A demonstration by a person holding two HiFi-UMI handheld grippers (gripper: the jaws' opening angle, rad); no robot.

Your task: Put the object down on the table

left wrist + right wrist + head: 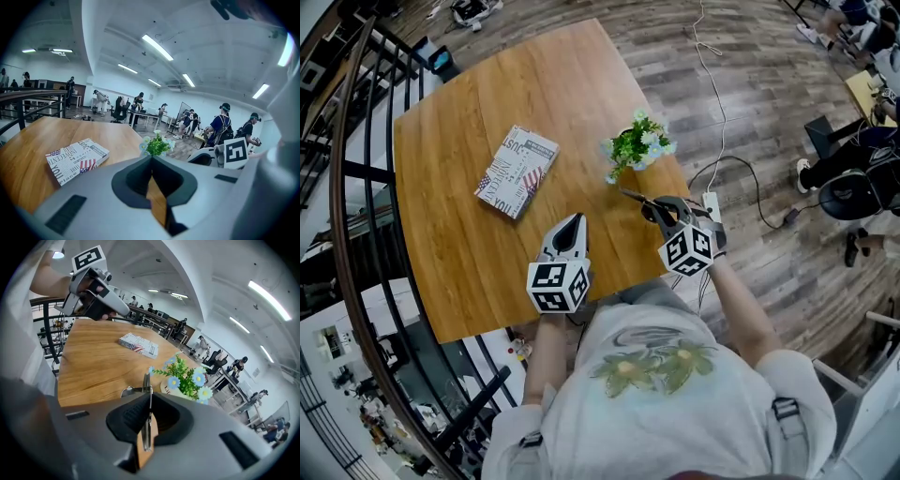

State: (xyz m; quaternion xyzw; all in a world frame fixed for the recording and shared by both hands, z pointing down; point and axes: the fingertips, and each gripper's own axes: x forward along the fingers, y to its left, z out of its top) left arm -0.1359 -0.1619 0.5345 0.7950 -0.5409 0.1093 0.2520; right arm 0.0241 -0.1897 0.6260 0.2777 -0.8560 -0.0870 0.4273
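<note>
We note the right gripper (149, 398) with jaws clamped on a thin metal tool (146, 380) jutting past their tips over the wooden table (93, 366), potted flowers (188, 379) just beyond; the left gripper (152, 160) has its jaws closed on nothing.

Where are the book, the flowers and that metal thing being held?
book (517, 172): head view, middle of its cover.
flowers (637, 142): head view, the green leaves.
metal tool (146, 383): right gripper view, its thin upright edge.
</note>
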